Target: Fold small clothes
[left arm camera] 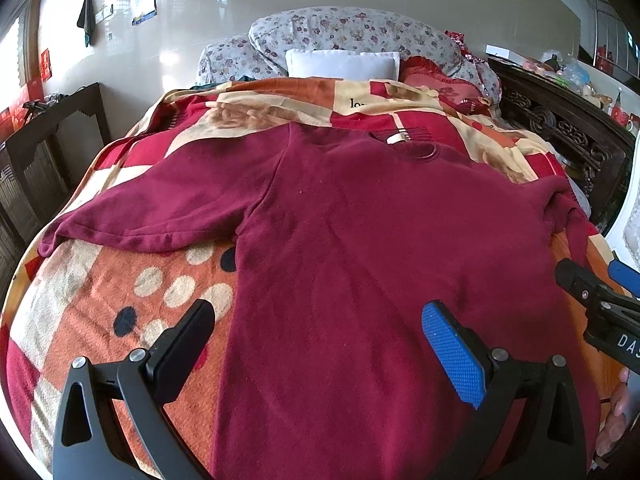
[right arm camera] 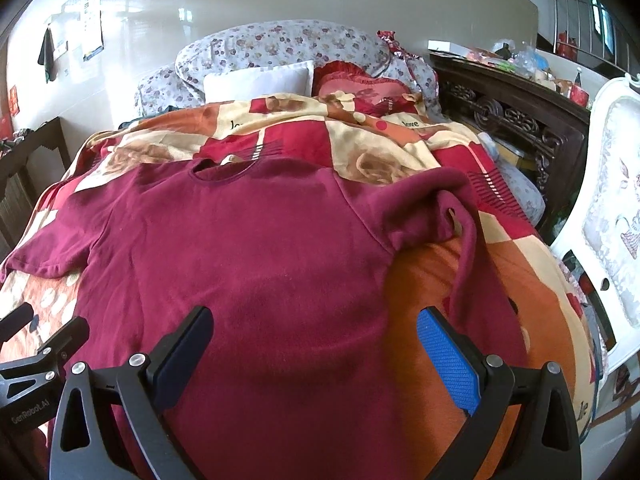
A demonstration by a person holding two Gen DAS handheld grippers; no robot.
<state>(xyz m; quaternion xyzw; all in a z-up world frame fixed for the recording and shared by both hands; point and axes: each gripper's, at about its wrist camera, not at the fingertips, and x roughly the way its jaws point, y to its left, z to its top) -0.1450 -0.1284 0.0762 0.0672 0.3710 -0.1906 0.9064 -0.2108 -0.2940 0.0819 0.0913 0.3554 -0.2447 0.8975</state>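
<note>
While a maroon shirt [left arm camera: 360, 240] lies spread flat on the patterned blanket [left arm camera: 120, 288], neck hole toward the pillows [left arm camera: 344, 64], both grippers hover over its near hem with jaws wide apart, holding nothing. Left gripper [left arm camera: 320, 344] straddles the shirt's left side edge; right gripper [right arm camera: 316, 348] straddles the right edge. Bare blanket flanks both sleeves, the right sleeve [right arm camera: 452, 216] rumpled.

The shirt [left arm camera: 360, 248] is made of soft, fuzzy cloth. The blanket [left arm camera: 120, 280] looks fluffy. The wall [left arm camera: 180, 32] is shiny.
</note>
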